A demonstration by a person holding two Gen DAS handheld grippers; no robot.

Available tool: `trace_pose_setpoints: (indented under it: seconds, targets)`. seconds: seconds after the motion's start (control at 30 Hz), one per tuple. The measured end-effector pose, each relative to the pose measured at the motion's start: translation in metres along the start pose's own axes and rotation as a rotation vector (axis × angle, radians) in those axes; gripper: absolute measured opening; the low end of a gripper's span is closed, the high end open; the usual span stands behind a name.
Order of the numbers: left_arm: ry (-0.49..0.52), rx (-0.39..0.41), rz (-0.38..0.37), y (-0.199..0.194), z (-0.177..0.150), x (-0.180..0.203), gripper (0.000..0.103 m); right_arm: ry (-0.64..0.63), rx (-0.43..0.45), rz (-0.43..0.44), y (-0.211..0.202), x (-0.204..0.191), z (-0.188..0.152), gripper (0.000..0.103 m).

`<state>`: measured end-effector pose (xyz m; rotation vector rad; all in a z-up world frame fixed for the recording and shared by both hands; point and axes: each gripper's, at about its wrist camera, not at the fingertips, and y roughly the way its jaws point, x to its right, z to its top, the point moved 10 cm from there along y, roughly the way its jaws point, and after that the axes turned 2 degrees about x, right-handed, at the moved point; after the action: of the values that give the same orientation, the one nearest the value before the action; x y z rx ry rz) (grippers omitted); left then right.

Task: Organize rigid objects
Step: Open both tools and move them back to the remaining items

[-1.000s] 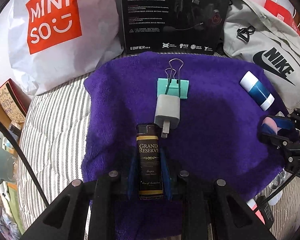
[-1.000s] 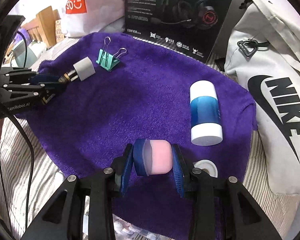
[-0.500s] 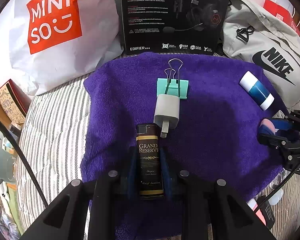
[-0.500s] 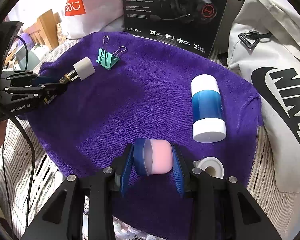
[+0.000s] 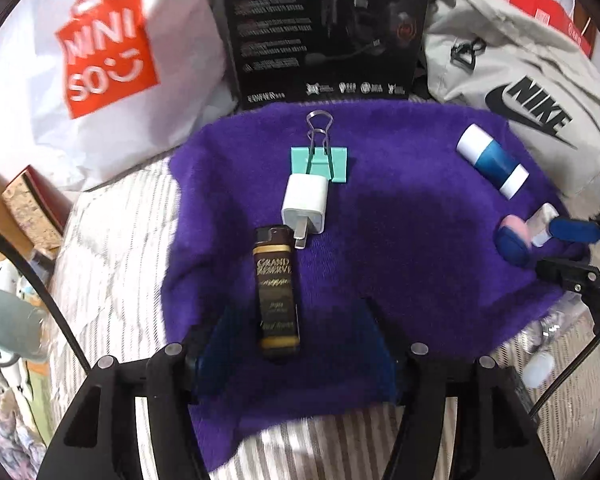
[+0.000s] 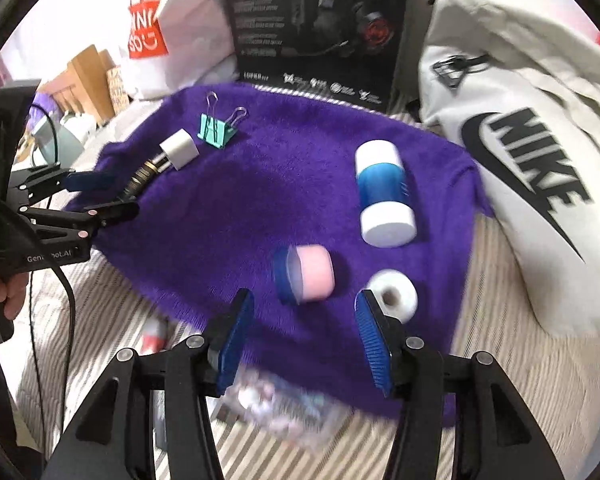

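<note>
A purple towel (image 5: 400, 240) lies on a striped bed (image 5: 112, 264). On it, from larger to smaller: a blue-and-white tube (image 6: 384, 196), a dark lighter (image 5: 277, 292), a white charger (image 5: 305, 202) just beside a green binder clip (image 5: 320, 162), a pink-and-blue jar (image 6: 306, 274) and a white tape roll (image 6: 392, 292). The left tool (image 5: 296, 344) is released, fingers apart on either side of the lighter. The right tool (image 6: 306, 336) is released, just short of the jar.

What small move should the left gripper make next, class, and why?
Probably draw the left gripper straight back. It is open, and the dark lighter lies free on the purple towel, lined up behind the white charger and teal binder clip.
</note>
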<state>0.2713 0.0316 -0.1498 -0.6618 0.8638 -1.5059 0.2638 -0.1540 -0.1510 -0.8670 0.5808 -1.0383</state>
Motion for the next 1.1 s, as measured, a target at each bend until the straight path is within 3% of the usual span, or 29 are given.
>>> trace_pose_setpoints:
  seconds: [0.3,0.63,0.8,0.9,1.0,1.1]
  targets:
    - [-0.014,0.055,-0.025,-0.053,-0.032,0.021,0.061,0.110,0.077,-0.009,-0.059,0.013,-0.051,0.057]
    - [-0.007,-0.011,-0.160,-0.036,-0.075,0.100,0.061,0.221,0.084,-0.001,-0.086,0.020,-0.115,0.060]
    - [0.014,-0.023,-0.127,-0.030,-0.078,0.108,0.064,0.250,0.070,-0.007,-0.086,0.023,-0.136,0.060]
    - [0.038,-0.022,-0.089,-0.034,-0.083,0.098,0.069,0.254,0.066,-0.005,-0.085,0.022,-0.140,0.060]
    - [0.028,-0.040,-0.034,-0.036,-0.089,0.083,0.067,0.240,0.071,0.005,-0.084,0.018,-0.137,0.060]
    - [-0.020,-0.029,-0.080,-0.037,-0.086,0.084,0.067,0.226,0.072,0.013,-0.083,0.013,-0.134,0.060]
